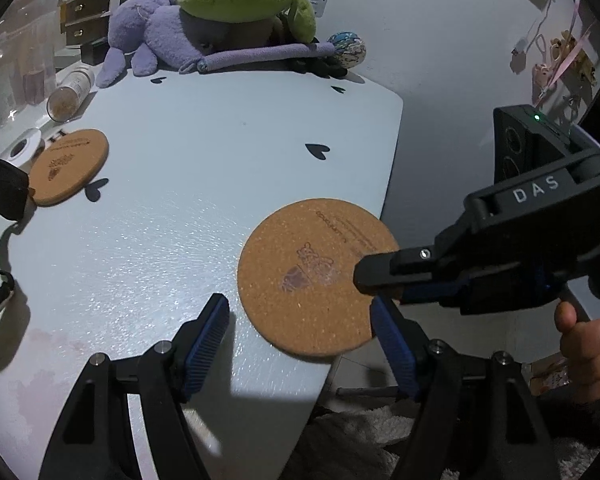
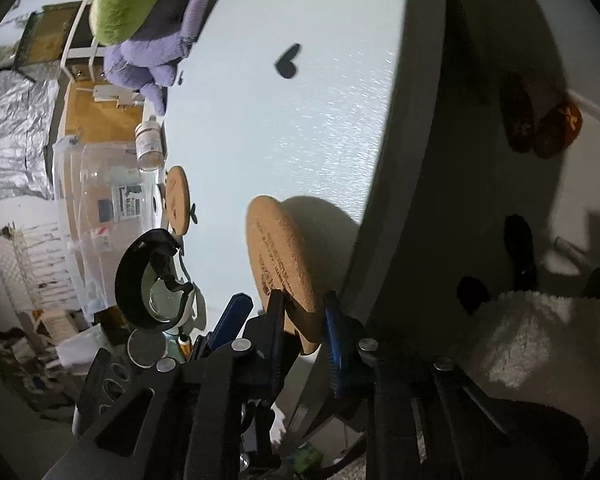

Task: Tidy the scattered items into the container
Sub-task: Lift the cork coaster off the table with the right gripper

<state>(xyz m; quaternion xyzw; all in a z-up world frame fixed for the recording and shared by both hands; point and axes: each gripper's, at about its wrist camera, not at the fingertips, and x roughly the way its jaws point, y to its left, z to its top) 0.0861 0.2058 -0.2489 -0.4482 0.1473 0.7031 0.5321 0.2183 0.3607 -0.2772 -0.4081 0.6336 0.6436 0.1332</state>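
A round cork coaster (image 1: 312, 280) lies at the table's right edge, partly overhanging it. My right gripper (image 1: 374, 284) comes in from the right and is shut on the coaster's rim; in the right wrist view the coaster (image 2: 278, 256) sits edge-on between its jaws (image 2: 304, 320). My left gripper (image 1: 300, 336) is open, its fingers either side of the coaster's near rim without touching it. A second cork coaster (image 1: 70, 166) lies at the far left, also seen in the right wrist view (image 2: 178, 200).
Purple and green plush toys (image 1: 204, 24) and a patterned ball (image 1: 346, 48) crowd the table's far end. A tipped jar (image 1: 70, 92) and a tape roll (image 1: 20, 148) lie far left. Black goggles (image 2: 156, 280) sit at the left edge. The table's right edge (image 1: 392, 168) drops off.
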